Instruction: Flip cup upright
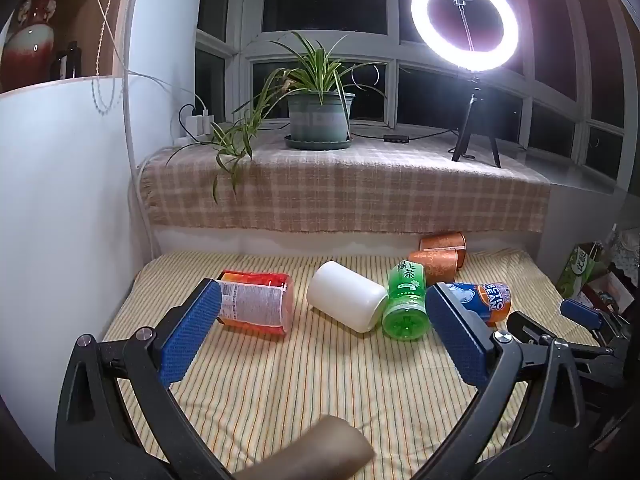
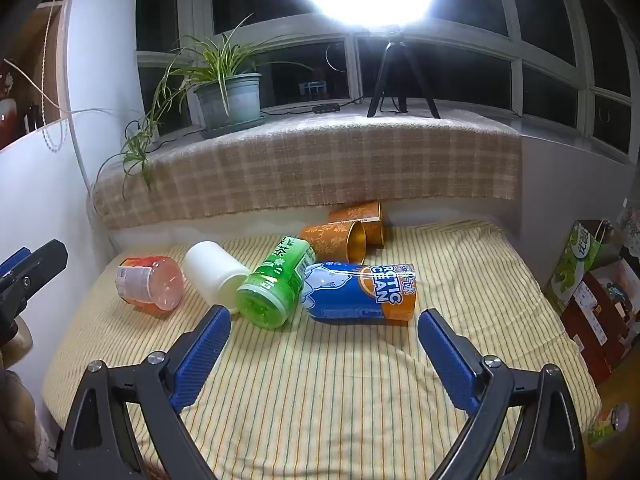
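Six cups are lying on their sides on the striped cloth — red cup, white cup, green cup, blue-and-orange cup and two copper cups at the back. The left gripper is hovering short of the white cup with its jaws spread wide, nothing between them. The right gripper is likewise gaping, empty, just before the blue-and-orange cup. Only the right wrist view is showing that cup whole — in the left view a blue pad is covering much of it.
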The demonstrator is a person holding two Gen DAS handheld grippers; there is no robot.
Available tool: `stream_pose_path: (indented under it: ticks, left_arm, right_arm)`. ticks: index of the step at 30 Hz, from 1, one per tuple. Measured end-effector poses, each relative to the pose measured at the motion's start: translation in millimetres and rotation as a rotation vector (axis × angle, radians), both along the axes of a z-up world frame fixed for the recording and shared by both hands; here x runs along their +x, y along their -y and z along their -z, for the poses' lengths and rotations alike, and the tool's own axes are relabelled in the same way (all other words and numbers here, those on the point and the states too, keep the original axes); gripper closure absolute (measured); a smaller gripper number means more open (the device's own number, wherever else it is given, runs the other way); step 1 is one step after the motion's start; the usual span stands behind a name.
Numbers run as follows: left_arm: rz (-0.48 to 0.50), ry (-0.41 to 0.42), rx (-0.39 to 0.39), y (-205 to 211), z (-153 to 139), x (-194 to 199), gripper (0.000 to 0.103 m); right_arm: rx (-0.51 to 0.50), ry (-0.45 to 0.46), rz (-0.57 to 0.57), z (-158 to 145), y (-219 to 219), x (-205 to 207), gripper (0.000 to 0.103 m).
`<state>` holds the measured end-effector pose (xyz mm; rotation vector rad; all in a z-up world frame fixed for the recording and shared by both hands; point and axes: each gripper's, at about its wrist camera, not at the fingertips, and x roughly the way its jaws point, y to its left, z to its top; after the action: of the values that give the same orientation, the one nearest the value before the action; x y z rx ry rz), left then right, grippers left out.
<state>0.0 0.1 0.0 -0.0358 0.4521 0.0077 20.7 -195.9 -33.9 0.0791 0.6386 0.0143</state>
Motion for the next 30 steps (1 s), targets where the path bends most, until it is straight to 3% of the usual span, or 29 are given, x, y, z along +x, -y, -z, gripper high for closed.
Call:
stream_pose_path:
  ticks: [30]
  left_arm:
    - [-0.004, 0.007, 0.010, -5, 3, 0, 0.000]
  right_arm:
    - [-0.020, 0.010, -0.008, 0, -1, -1, 0.003]
